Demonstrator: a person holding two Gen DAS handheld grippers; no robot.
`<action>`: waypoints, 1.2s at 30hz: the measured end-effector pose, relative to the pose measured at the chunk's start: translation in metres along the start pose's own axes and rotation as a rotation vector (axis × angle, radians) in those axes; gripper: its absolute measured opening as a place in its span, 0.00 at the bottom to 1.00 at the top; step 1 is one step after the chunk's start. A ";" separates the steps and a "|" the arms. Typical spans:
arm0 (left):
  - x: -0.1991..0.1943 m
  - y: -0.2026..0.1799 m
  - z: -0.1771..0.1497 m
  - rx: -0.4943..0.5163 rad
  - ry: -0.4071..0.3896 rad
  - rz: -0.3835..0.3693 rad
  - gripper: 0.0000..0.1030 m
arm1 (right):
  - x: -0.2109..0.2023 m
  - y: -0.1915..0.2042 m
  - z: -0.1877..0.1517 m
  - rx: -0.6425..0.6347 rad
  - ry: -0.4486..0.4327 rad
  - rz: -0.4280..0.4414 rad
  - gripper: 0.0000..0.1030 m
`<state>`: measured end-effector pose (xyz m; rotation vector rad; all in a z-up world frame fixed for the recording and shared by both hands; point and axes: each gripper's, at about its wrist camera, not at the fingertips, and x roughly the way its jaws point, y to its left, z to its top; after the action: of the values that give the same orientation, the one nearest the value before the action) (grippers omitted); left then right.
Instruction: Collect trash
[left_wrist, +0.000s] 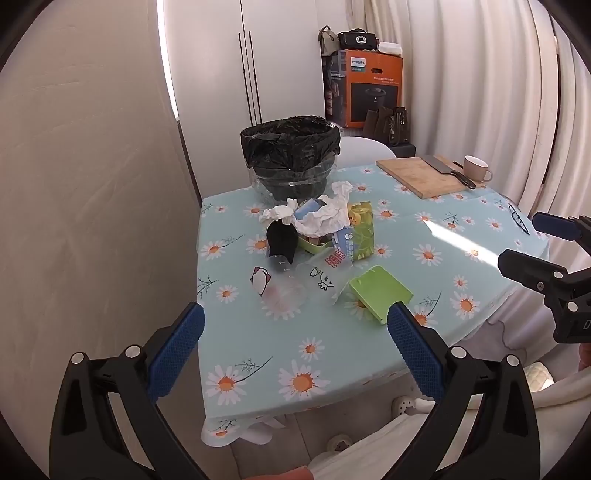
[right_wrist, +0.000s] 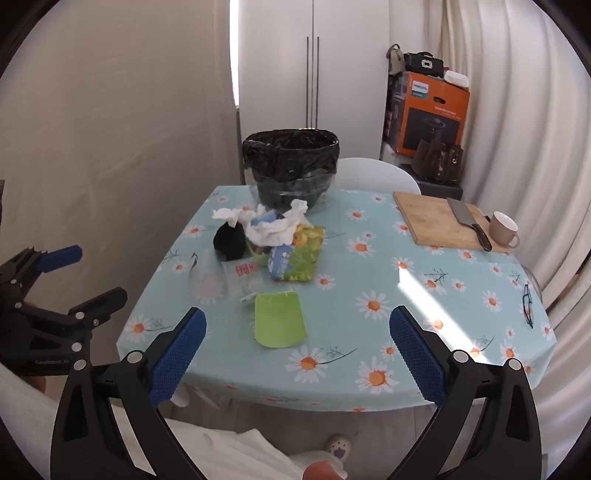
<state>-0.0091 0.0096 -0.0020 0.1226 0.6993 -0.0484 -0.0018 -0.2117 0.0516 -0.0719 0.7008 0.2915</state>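
Both tools stand wide open and empty, the left tool (left_wrist: 295, 321) and right tool (right_wrist: 297, 326) poised over the near edge of the bench (right_wrist: 369, 384). The trash sits mid-bench before the lined bin (right_wrist: 290, 147): crumpled tissue (right_wrist: 275, 229), soft and light, pinch any fold; clear plastic cup (left_wrist: 284, 291), likely slippery and crushable, take its rim; green lid (right_wrist: 279, 323), stiff, grip an edge.

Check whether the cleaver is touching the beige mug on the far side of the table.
Apart. The right wrist view shows the cleaver lying on the cutting board, with a strip of bare board between its handle and the mug.
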 end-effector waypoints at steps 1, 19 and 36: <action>0.000 0.000 0.000 -0.001 0.001 0.000 0.94 | 0.000 0.001 0.001 -0.004 -0.001 0.004 0.92; 0.000 0.008 -0.002 0.000 -0.005 0.012 0.94 | 0.001 0.001 0.001 -0.008 0.013 0.018 0.92; 0.002 0.011 0.000 0.006 0.008 0.008 0.94 | 0.008 0.004 0.002 -0.020 0.029 0.037 0.92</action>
<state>-0.0064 0.0208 -0.0028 0.1309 0.7069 -0.0426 0.0041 -0.2054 0.0480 -0.0827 0.7286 0.3339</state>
